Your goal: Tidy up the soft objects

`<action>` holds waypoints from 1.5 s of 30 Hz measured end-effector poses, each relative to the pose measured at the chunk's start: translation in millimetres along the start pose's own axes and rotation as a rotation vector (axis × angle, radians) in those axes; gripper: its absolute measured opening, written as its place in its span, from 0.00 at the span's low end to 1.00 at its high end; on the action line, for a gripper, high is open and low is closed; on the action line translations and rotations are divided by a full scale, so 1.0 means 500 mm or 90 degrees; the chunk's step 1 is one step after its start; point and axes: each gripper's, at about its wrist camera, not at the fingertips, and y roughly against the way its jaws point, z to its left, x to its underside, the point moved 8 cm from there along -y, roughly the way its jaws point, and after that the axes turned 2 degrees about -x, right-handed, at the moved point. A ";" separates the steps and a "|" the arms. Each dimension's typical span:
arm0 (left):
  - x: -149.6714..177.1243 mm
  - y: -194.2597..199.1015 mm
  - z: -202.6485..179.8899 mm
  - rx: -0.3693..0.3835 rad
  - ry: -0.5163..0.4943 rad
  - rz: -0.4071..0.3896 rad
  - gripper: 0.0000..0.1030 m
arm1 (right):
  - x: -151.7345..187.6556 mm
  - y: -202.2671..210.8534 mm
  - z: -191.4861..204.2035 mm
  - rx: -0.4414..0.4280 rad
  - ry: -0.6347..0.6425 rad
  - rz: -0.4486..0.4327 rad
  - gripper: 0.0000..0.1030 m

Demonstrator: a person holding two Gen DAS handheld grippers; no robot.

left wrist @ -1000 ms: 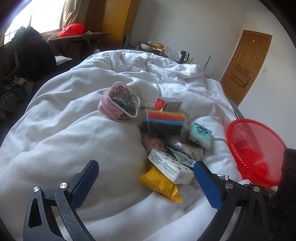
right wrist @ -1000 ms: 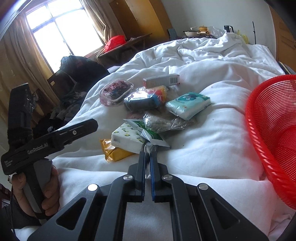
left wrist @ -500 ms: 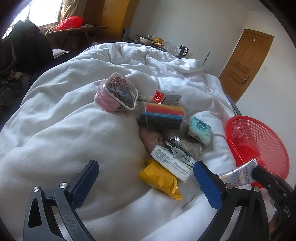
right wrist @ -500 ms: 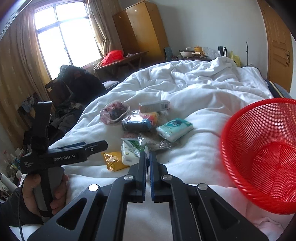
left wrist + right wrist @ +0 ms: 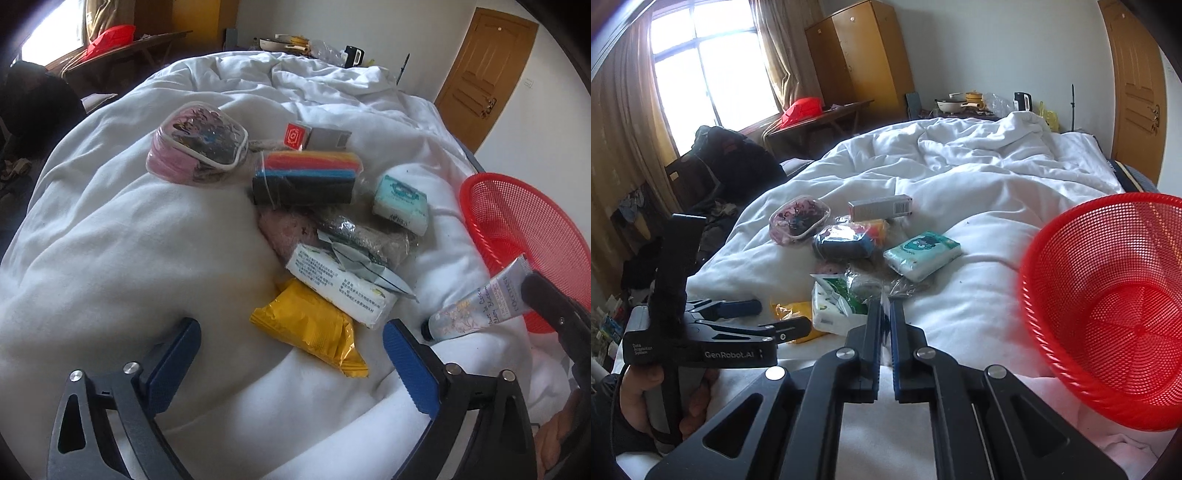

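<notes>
A pile of soft packets lies on the white duvet: a yellow pack, a white tissue pack, a teal tissue pack, a striped sponge pack and a pink pouch. My left gripper is open and empty, just short of the yellow pack. My right gripper is shut on a hand-cream tube, held above the bed beside the red mesh basket. The tube is nearly hidden between the fingers in the right wrist view.
A small grey and red box lies behind the pile. The basket sits at the bed's right side. A door, a wardrobe, a cluttered chair and a side table surround the bed.
My right gripper has lifted the tube off the bed and moved it right, beside the basket. My left gripper has drifted slightly closer to the pile and stays open.
</notes>
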 end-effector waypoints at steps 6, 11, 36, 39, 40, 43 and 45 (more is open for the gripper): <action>0.013 -0.013 -0.004 0.029 0.008 0.028 0.47 | 0.024 -0.045 -0.034 -0.037 -0.065 0.040 0.15; 0.014 0.002 -0.005 0.051 0.019 0.017 0.40 | 0.030 -0.048 -0.052 -0.060 -0.100 0.041 0.13; 0.012 0.125 0.033 0.083 0.073 -0.099 0.39 | -0.011 0.017 -0.044 -0.034 -0.078 -0.048 0.13; 0.012 0.128 0.033 0.080 0.073 -0.102 0.39 | -0.010 0.015 -0.044 -0.034 -0.078 -0.047 0.13; 0.012 0.128 0.033 0.081 0.073 -0.102 0.39 | -0.010 0.015 -0.044 -0.035 -0.078 -0.046 0.13; 0.013 0.127 0.033 0.081 0.073 -0.099 0.39 | -0.010 0.016 -0.045 -0.034 -0.078 -0.047 0.13; 0.013 0.127 0.033 0.080 0.073 -0.099 0.39 | -0.010 0.016 -0.045 -0.034 -0.078 -0.047 0.13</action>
